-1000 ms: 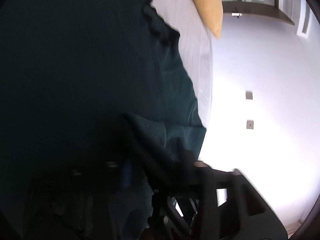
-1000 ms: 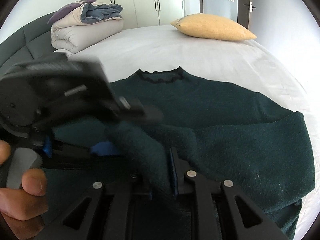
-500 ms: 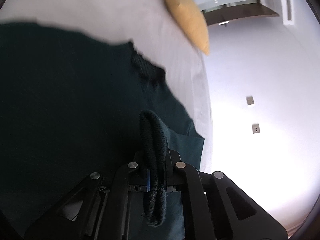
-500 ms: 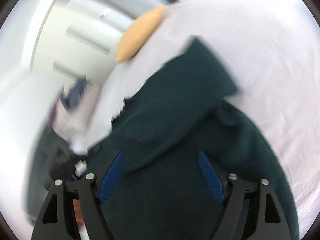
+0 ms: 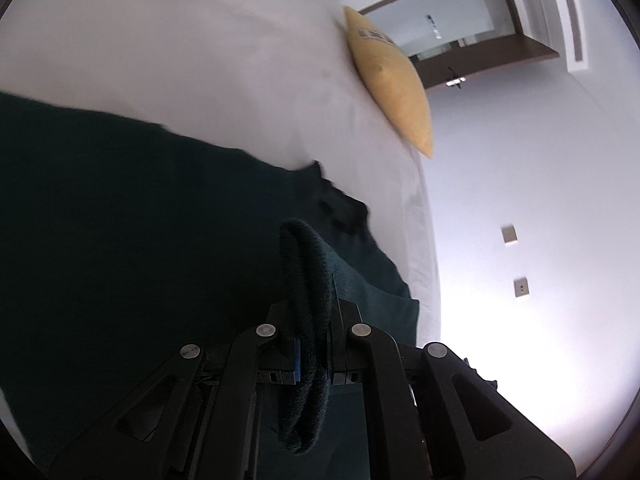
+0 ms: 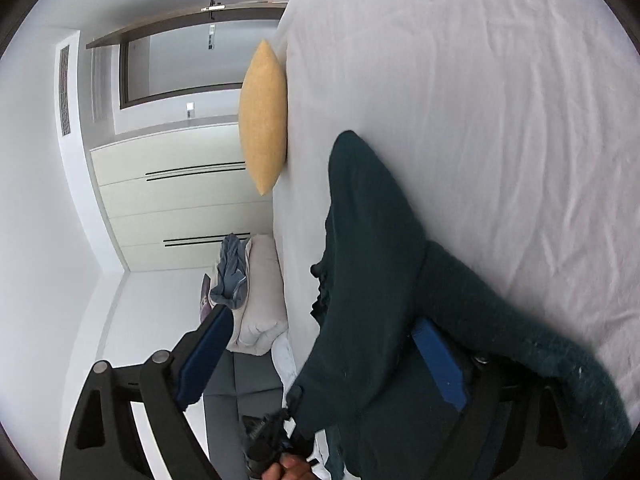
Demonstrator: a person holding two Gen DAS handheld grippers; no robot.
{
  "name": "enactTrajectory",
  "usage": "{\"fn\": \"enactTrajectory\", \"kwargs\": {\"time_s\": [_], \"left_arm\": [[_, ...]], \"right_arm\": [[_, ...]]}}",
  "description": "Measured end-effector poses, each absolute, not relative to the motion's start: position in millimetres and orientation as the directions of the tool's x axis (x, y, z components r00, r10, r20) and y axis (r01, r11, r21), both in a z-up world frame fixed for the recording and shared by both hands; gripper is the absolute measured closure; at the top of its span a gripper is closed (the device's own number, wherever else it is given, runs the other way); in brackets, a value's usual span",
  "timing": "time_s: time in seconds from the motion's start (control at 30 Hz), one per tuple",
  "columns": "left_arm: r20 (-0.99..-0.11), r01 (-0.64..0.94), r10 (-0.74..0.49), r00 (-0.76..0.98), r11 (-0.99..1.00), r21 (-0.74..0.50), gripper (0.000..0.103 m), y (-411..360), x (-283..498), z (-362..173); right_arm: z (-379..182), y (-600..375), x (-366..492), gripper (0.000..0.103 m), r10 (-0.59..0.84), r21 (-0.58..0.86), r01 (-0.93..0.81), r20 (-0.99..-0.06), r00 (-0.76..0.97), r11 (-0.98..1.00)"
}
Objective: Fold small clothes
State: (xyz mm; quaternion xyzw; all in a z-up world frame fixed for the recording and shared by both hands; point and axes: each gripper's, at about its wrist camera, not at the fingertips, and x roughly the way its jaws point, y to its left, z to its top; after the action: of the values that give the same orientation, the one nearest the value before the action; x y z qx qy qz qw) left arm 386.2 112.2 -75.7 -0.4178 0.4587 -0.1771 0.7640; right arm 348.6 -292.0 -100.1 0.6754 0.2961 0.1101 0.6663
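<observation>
A dark green sweater (image 5: 140, 240) lies spread on the white bed (image 5: 180, 48). My left gripper (image 5: 314, 320) is shut on a thick rolled edge of the sweater (image 5: 308, 276), which loops up between its fingers. In the right wrist view the picture is rolled on its side. There my right gripper (image 6: 320, 320) has its jaws opening wide, blue pads (image 6: 208, 356) apart and pressing on nothing. The sweater (image 6: 368, 240) hangs between them, and a fuzzy sleeve (image 6: 520, 340) drapes over the right-hand finger. At that view's bottom edge a hand (image 6: 292, 468) holds the other black gripper.
A yellow pillow (image 6: 264, 116) lies at the far end of the bed, near its edge (image 5: 424, 240). A folded duvet stack (image 6: 256, 300) sits by the grey headboard (image 6: 248, 376). Beyond stand white wardrobes (image 6: 180, 192), a doorway (image 5: 460, 40) and a white wall.
My right gripper let go of the sweater fold, opened wide and rolled onto its side. My left gripper shut on the sweater's edge and carried it up and across.
</observation>
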Motion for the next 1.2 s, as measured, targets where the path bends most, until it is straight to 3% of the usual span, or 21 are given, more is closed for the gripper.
{"fn": "enactTrajectory", "kwargs": {"time_s": [0.57, 0.73, 0.83, 0.97, 1.07, 1.2], "left_arm": [[-0.61, -0.16, -0.626, 0.486, 0.623, -0.766, 0.097, 123.0, 383.1, -121.9], [-0.622, -0.164, -0.617, 0.482, 0.634, -0.756, 0.096, 122.6, 382.2, -128.8], [-0.635, -0.171, -0.604, 0.481, 0.646, -0.744, 0.094, 125.0, 381.7, -126.8], [-0.655, -0.191, -0.574, 0.492, 0.662, -0.724, 0.076, 132.4, 378.9, -118.2], [-0.678, -0.201, -0.507, 0.533, 0.702, -0.683, 0.046, 139.5, 370.9, -100.0], [-0.67, -0.105, -0.401, 0.625, 0.807, -0.581, 0.042, 122.7, 357.7, -60.0]], "right_arm": [[-100.4, -294.7, 347.0, 0.01, 0.492, 0.971, 0.216, -0.237, 0.837, 0.102], [-97.8, -294.5, 344.9, 0.01, 0.513, 0.965, 0.224, -0.261, 0.818, 0.135], [-89.7, -292.6, 335.4, 0.008, 0.544, 0.947, 0.26, -0.321, 0.775, 0.189], [-66.2, -289.9, 326.4, 0.006, 0.615, 0.959, 0.199, -0.284, 0.735, 0.203], [-41.4, -290.7, 336.3, 0.006, 0.633, 0.956, 0.13, -0.272, 0.725, 0.263], [-27.6, -297.2, 376.8, 0.011, 0.66, 0.929, 0.091, -0.321, 0.679, 0.359]]}}
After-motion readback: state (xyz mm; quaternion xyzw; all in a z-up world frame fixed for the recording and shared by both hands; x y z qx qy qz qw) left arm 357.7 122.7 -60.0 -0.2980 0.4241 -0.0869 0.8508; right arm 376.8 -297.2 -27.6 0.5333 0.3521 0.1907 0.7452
